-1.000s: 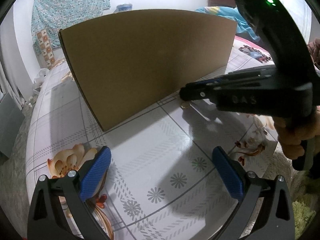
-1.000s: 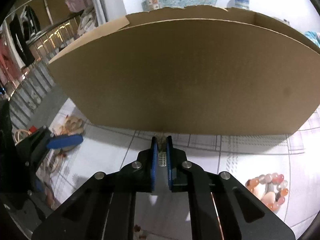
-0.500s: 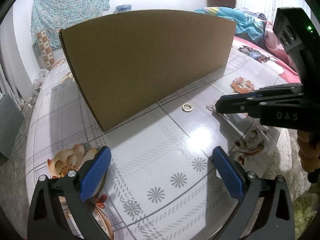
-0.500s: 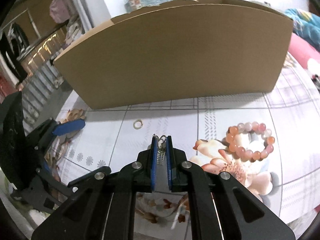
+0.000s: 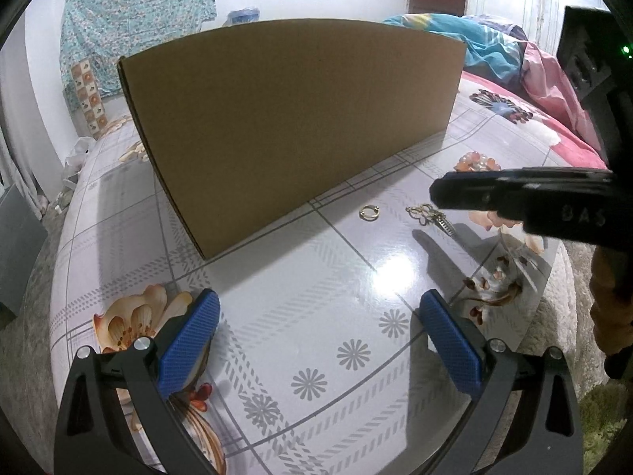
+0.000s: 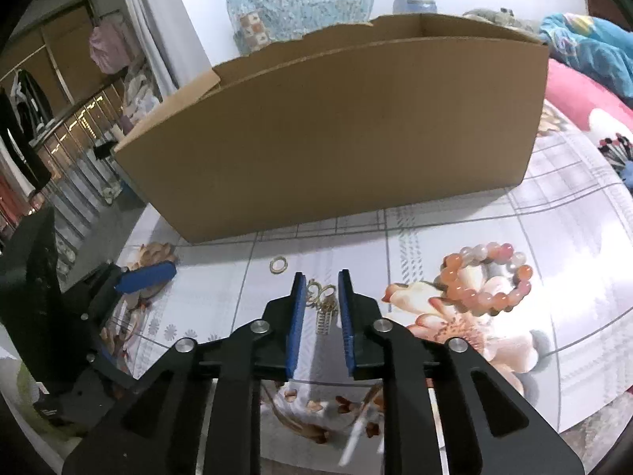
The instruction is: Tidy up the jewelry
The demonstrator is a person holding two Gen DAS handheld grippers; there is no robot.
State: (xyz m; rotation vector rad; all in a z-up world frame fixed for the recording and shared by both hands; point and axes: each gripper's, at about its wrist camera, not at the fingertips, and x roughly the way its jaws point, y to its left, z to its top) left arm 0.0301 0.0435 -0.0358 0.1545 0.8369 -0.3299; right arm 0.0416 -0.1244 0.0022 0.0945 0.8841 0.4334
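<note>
The right hand-held gripper [image 6: 321, 297] has its two blue fingers [image 6: 297, 316] a small way apart and grips nothing. Between the fingers, on the worktop [image 6: 494, 233], lies a small gold earring [image 6: 325, 304] with a hanging chain part; whether the fingers touch it I cannot tell. In the left wrist view this earring [image 5: 431, 217] lies just under the tip of the right gripper. A little gold ring [image 6: 278, 265] lies near the earring, toward the cardboard box [image 6: 336, 134]. To the right of the earring, well apart, a bracelet of pink and orange beads [image 6: 488, 277] rests on a flower print of the worktop cover.

The left hand-held gripper [image 5: 318, 326] is wide open and holds nothing; its blue pads [image 5: 188, 346] are low over the worktop, near the left end of the box.
</note>
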